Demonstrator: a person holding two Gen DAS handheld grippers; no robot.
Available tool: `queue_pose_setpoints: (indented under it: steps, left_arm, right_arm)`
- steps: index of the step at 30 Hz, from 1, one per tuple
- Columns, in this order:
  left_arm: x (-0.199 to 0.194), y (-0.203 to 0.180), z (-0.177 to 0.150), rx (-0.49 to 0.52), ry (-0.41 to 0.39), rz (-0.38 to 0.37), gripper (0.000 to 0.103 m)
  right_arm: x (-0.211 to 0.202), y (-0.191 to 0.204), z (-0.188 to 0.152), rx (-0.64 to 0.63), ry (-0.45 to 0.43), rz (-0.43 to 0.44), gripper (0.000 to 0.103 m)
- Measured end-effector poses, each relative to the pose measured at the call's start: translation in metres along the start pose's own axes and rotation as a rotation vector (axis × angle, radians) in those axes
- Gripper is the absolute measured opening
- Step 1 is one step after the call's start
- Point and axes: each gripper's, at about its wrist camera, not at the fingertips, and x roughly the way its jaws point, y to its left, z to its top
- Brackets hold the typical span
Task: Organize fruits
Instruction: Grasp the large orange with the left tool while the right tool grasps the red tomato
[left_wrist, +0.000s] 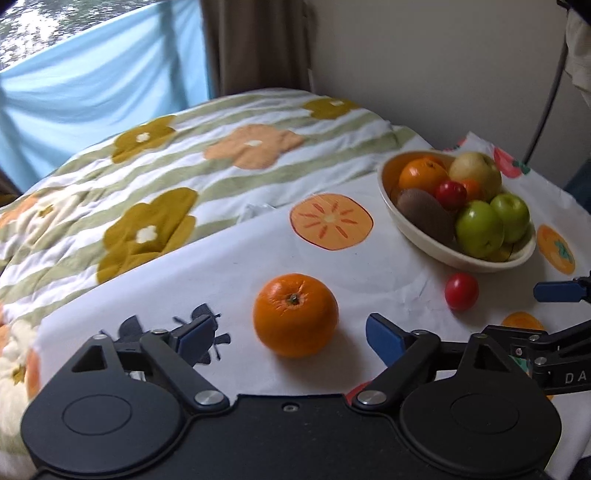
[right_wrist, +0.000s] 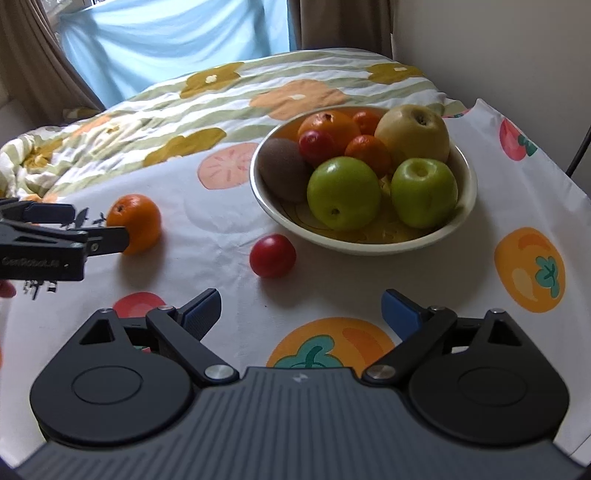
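Note:
A loose orange (left_wrist: 295, 314) (right_wrist: 136, 223) lies on the white fruit-print cloth, just ahead of and between the blue-padded fingers of my left gripper (left_wrist: 291, 332) (right_wrist: 98, 224). Its jaws stand open and the pads do not touch the fruit. To the right a small red fruit (left_wrist: 461, 291) (right_wrist: 272, 255) lies in front of the cream bowl (left_wrist: 417, 238) (right_wrist: 369, 246). My right gripper (right_wrist: 303, 308) (left_wrist: 546, 314) is open and empty, a little short of that red fruit. The bowl holds two green apples, a yellow apple, a kiwi, oranges and a red fruit.
A flower-patterned quilt (left_wrist: 166, 177) (right_wrist: 184, 107) is bunched up behind and left of the cloth. A blue curtain (left_wrist: 92, 85) and a wall stand at the back. A thin grey pole (left_wrist: 546, 103) rises at the far right.

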Motion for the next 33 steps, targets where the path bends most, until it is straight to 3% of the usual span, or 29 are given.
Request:
queue_pose_setpoints:
  steps: [7,11,15,27,29,31,33]
  left_arm:
    - [0.021,0.005,0.003,0.016,0.022,-0.026,0.077]
    - [0.027,0.006,-0.002,0.019,0.016,-0.056,0.065]
    - [0.027,0.000,-0.004,0.047,-0.009,-0.035,0.064]
    - [0.020,0.006,-0.011,0.031,-0.001,-0.027,0.063]
    - [0.017,0.008,-0.014,0.025,0.003,-0.019,0.063]
    - [0.014,0.010,-0.018,0.016,0.004,-0.008,0.063]
    - [0.008,0.012,-0.021,0.008,-0.006,0.002,0.063]
  right_arm:
    - [0.013,0.012,0.003,-0.010,0.014,-0.032,0.103]
    - [0.018,0.021,0.004,-0.037,-0.002,-0.042,0.102]
    - [0.025,0.026,0.003,-0.037,0.003,-0.043,0.085]
    - [0.035,0.030,0.013,-0.019,-0.027,-0.065,0.067]
    - [0.035,0.030,0.014,-0.021,-0.030,-0.064,0.062]
    - [0.035,0.031,0.014,-0.031,-0.032,-0.062,0.050]
    - [0.034,0.033,0.014,-0.049,-0.033,-0.058,0.048]
